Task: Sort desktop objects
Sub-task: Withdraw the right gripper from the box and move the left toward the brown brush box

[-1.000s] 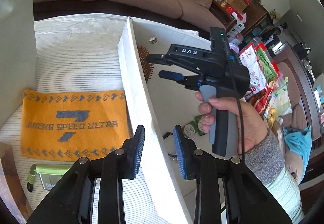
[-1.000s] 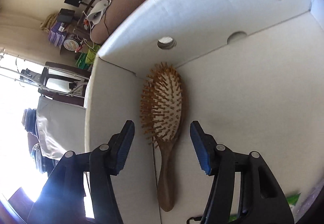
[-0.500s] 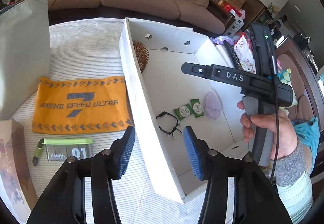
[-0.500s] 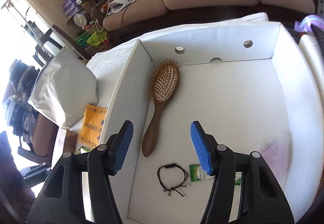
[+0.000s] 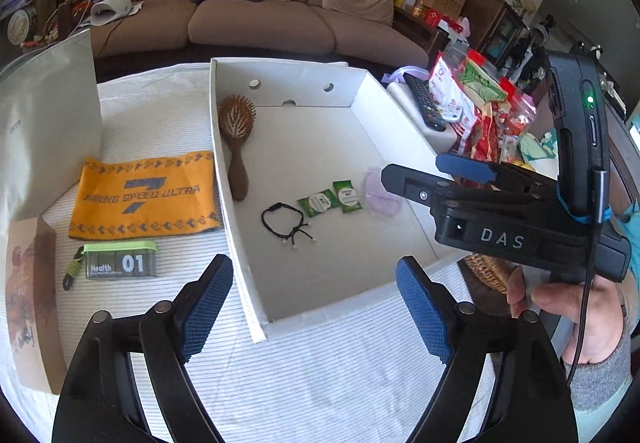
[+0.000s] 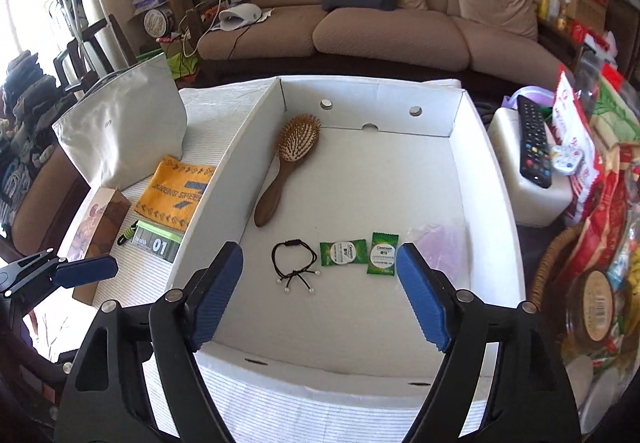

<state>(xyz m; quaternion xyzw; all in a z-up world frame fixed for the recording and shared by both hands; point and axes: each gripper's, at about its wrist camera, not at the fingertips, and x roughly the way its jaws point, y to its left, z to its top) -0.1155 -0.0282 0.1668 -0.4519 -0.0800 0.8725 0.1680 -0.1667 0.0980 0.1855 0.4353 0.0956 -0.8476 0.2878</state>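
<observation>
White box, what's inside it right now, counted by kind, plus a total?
In the white box:
Wooden hairbrush: 1
Black hair tie: 1
Green sachets: 2
Pale purple pouch: 1
Total: 5

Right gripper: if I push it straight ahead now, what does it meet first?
Probably the box floor around the black hair tie and green packets; right gripper is open, depth unclear.

In the box (image 6: 496, 179) lie hairbrush (image 6: 286, 167), hair tie (image 6: 294, 261) and sachets (image 6: 360, 253); the towel (image 6: 174, 193) lies left, outside.
</observation>
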